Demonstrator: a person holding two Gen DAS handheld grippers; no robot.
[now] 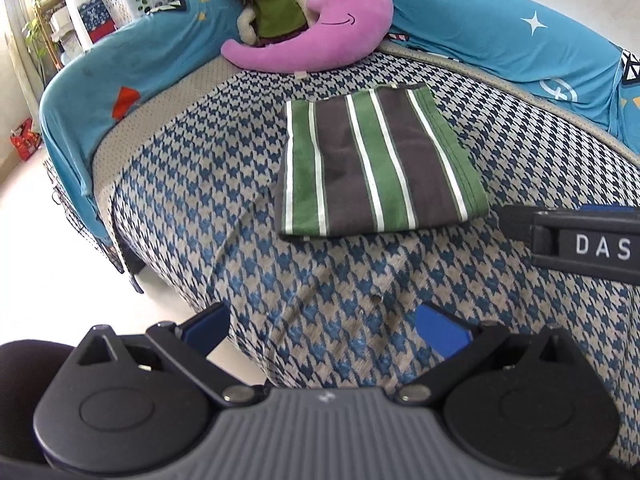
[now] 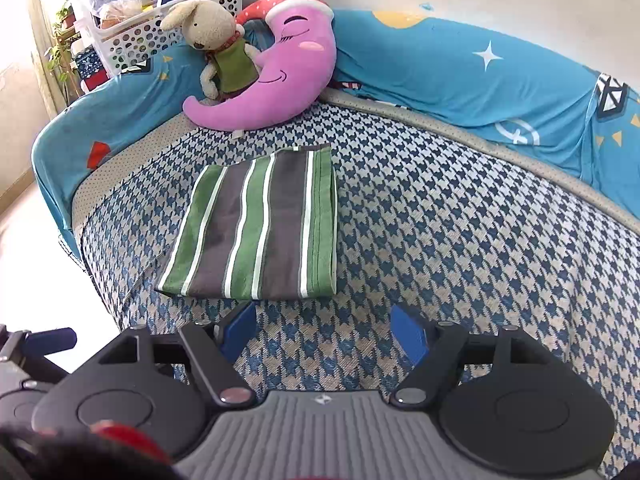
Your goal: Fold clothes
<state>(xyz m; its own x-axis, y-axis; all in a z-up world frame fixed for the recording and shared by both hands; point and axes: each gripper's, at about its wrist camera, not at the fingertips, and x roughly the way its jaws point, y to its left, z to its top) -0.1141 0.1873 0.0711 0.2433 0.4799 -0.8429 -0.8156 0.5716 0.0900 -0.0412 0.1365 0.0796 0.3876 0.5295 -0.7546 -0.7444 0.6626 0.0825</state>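
Note:
A striped garment (image 1: 376, 160) in green, dark grey and white lies folded into a flat rectangle on the houndstooth bed cover (image 1: 200, 208). My left gripper (image 1: 324, 330) hovers open above the cover, well short of the garment's near edge, with nothing between its blue pads. The right gripper's black body (image 1: 580, 240) shows at the right edge of the left wrist view, beside the garment's near right corner. In the right wrist view the same folded garment (image 2: 260, 228) lies just beyond my right gripper (image 2: 326, 330), which is open and empty above the cover.
A pink moon-shaped pillow (image 1: 320, 36) and a plush rabbit in a green vest (image 1: 268, 0) lean at the back of the bed. A blue padded rail (image 1: 500, 28) runs round the bed. White baskets (image 2: 160, 28) and plants stand behind. The floor (image 1: 40, 260) drops off at the left.

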